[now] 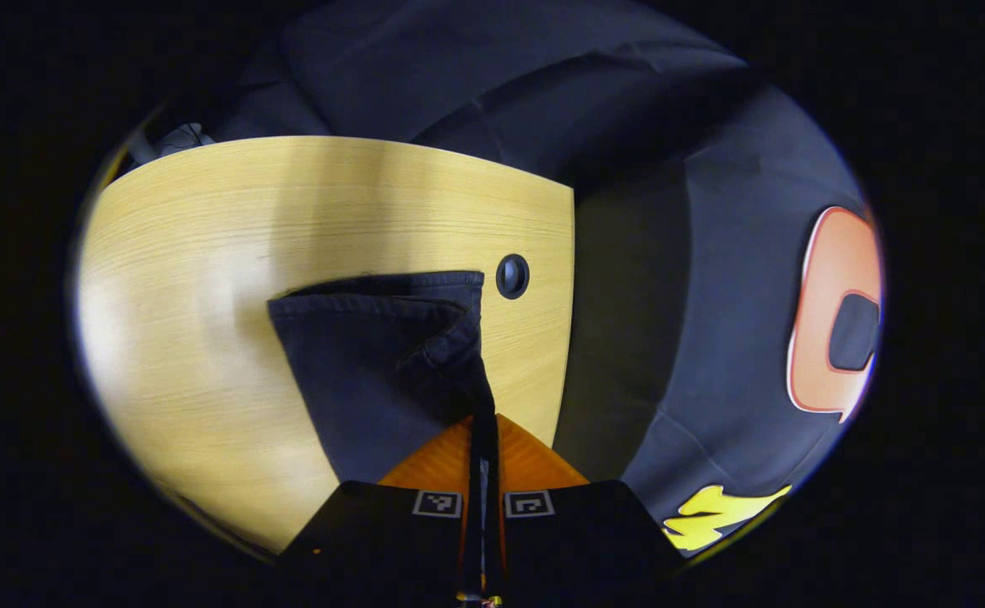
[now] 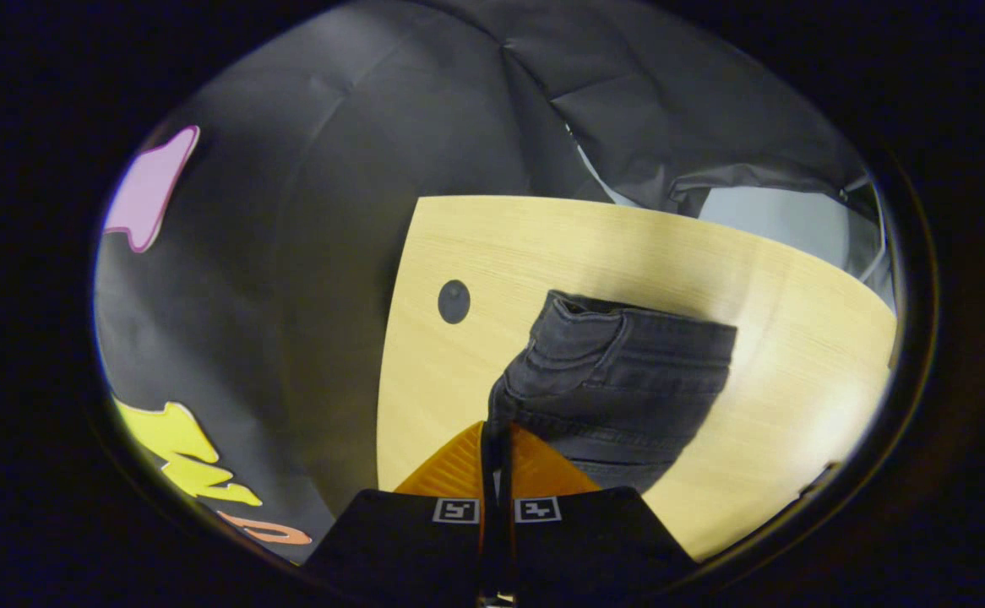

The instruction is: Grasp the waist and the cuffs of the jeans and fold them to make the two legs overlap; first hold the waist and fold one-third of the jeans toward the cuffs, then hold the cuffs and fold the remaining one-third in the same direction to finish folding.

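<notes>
On the pale wood-grain tabletop (image 1: 205, 253), just beside its round dark grommet hole (image 1: 512, 276), lie the dark denim jeans (image 1: 374, 355), stitched hems rumpled. Left gripper (image 1: 482, 456) and right gripper (image 2: 497, 460) each pinch lifted fabric between orange jaws.

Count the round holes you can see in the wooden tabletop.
1. The round hole sits near the table edge, beside the jeans; the right gripper view shows it too. The jeans may hide others.
</notes>
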Motion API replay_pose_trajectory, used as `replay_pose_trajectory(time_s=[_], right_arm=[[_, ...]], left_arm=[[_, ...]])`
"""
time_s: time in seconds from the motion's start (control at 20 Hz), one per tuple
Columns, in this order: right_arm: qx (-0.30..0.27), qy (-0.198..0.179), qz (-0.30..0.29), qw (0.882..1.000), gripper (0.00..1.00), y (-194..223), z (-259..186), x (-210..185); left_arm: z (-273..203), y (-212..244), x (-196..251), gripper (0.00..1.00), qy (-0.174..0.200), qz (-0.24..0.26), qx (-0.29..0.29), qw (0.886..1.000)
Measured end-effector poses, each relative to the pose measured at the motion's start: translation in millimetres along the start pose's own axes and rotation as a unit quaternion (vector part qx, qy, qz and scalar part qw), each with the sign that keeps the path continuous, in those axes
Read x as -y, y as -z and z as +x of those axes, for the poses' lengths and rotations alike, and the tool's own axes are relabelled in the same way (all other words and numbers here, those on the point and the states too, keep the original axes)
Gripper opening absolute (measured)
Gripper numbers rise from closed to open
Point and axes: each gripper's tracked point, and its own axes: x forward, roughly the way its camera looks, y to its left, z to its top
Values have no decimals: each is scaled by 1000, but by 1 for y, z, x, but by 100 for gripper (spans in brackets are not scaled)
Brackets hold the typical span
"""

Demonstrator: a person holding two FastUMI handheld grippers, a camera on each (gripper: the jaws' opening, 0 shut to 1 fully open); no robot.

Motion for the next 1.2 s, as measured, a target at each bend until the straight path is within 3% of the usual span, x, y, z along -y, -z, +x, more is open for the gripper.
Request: replay_pose_trajectory(time_s=[0.3, 0.4, 0.6, 0.7, 0.75, 0.8, 0.95, 1.1, 1.15, 1.2], right_arm=[[-5, 7, -11, 1000, 4, -11, 49, 8], [-8, 8, -10, 1000, 1, -11, 59, 13], [-2, 14, -24, 1000, 2, -12, 69, 19], [2, 5, -16, 1000, 11, -12, 73, 15], [6, 4, -16, 1000, 19, -11, 70, 14], [10, 0, -19, 1000, 22, -12, 69, 11], [43, -14, -47, 998, 58, -18, 56, -2], [85, -21, -104, 991, 90, -25, 32, -13], [98, -22, -130, 986, 94, -25, 20, -16], [113, -22, -161, 980, 87, -25, 5, -19]], left_arm=[[60, -12, -10, 5, -31, 23, -20, 999], [70, -12, -21, 0, -50, 27, -24, 998], [73, -15, -41, 12, -93, 38, -24, 995], [69, -13, -48, 25, -104, 31, -23, 994], [65, -15, -43, 33, -95, 32, -20, 995], [60, -14, -36, 43, -86, 39, -20, 995], [32, -17, -29, 100, -100, 76, -12, 992], [-9, -22, -6, 98, -83, 99, 4, 992], [-27, -21, 5, 98, -78, 115, 10, 990], [-47, -19, 17, 100, -71, 138, 17, 988]])
